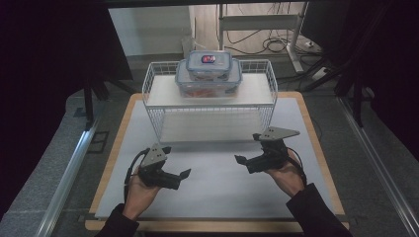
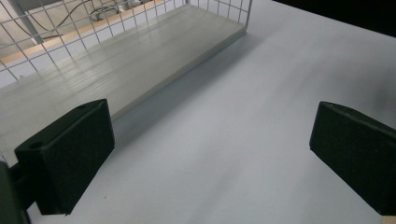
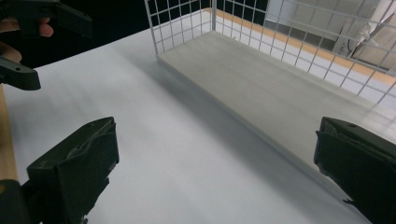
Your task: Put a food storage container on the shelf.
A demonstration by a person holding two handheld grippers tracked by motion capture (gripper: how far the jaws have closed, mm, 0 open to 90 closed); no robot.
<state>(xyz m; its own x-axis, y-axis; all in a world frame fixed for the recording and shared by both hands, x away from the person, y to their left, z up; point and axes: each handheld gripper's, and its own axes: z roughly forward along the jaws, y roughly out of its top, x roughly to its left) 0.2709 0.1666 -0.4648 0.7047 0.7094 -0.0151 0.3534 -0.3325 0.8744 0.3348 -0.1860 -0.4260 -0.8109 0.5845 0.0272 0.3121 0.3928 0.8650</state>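
On the surface (image 1: 217, 182), near edge: I hold both hand-held grippers.
Left hand-held gripper (image 1: 177, 164): jaws spread, empty.
Right hand-held gripper (image 1: 248, 148): jaws spread, empty.
Wire rack (image 1: 160, 131): two stacked lidded containers (image 1: 209, 71) on top.

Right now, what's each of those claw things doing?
Left gripper: open, holding nothing.
Right gripper: open, holding nothing.

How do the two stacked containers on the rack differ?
The small container sits on top, the large container beneath it on the rack's upper shelf. The small one has a red label on its lid; the large one shows orange-red contents through its wall. Both are clear, with blue-trimmed lids.
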